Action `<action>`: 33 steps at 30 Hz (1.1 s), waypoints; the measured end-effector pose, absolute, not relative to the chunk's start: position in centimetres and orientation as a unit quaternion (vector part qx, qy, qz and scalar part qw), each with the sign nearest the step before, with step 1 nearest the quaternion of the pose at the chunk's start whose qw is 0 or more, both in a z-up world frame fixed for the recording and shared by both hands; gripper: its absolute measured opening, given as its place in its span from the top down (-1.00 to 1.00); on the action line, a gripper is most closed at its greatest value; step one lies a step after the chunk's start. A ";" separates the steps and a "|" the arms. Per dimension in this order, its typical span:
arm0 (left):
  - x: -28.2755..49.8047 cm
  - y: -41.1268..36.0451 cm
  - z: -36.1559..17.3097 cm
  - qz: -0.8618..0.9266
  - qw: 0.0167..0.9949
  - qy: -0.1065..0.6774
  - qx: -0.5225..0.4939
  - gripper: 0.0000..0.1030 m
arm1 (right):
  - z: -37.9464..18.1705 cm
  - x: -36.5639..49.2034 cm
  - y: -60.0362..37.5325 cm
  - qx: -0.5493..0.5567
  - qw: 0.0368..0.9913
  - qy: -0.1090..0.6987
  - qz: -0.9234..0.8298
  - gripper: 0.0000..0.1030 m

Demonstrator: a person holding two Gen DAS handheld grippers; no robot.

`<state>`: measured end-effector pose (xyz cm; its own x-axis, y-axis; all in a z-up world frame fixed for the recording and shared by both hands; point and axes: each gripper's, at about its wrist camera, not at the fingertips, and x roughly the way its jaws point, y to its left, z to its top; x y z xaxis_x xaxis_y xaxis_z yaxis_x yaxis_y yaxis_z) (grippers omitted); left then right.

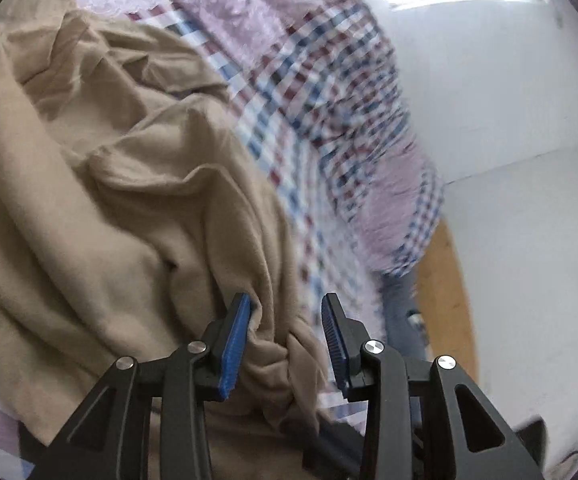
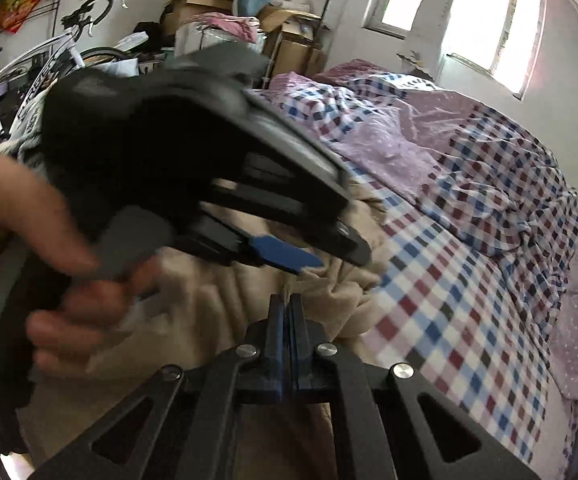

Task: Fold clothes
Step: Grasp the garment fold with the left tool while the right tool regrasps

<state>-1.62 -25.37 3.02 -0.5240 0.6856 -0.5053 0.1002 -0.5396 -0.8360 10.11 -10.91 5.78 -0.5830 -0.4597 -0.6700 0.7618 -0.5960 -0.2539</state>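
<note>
A crumpled beige garment (image 1: 101, 200) lies on a bed with a red, blue and white checked sheet (image 1: 289, 128). My left gripper (image 1: 286, 302) is open right over it, and a twisted bunch of the beige cloth sits between the blue pads (image 1: 235, 344). In the right wrist view the same beige garment (image 2: 329, 280) spreads just ahead of my right gripper (image 2: 287, 300). That gripper is shut, and a thin edge of the cloth seems pinched between its tips. The left tool, held by a hand (image 2: 21, 220), hovers blurred above the cloth.
A rumpled purple quilt (image 2: 401, 136) lies on the far side of the bed. Beyond the bed stand a white bicycle (image 2: 49, 56), stacked cardboard boxes (image 2: 289, 36) and bright windows (image 2: 489, 20). A white wall (image 1: 489, 80) and wooden floor (image 1: 445, 280) border the bed's edge.
</note>
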 end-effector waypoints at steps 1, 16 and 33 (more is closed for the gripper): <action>-1.6 -25.5 2.7 0.752 0.188 -0.442 -0.450 0.26 | 5.3 10.2 -11.3 0.283 0.362 0.267 -0.847 0.99; -1.3 -26.8 1.5 0.769 0.137 -0.420 -0.462 0.93 | 5.9 -1.8 -1.8 0.431 0.343 -0.057 -0.833 0.15; -1.0 -28.3 1.8 0.772 0.117 -0.451 -0.432 0.47 | 5.0 -4.8 -3.3 0.462 0.320 -0.099 -0.821 0.79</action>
<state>-1.04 -28.30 1.79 -0.5992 0.5699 -0.5623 0.2094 -0.5664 -0.7971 -4.83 -3.29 4.99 -0.3687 -0.6176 -0.6947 0.4344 -0.7752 0.4586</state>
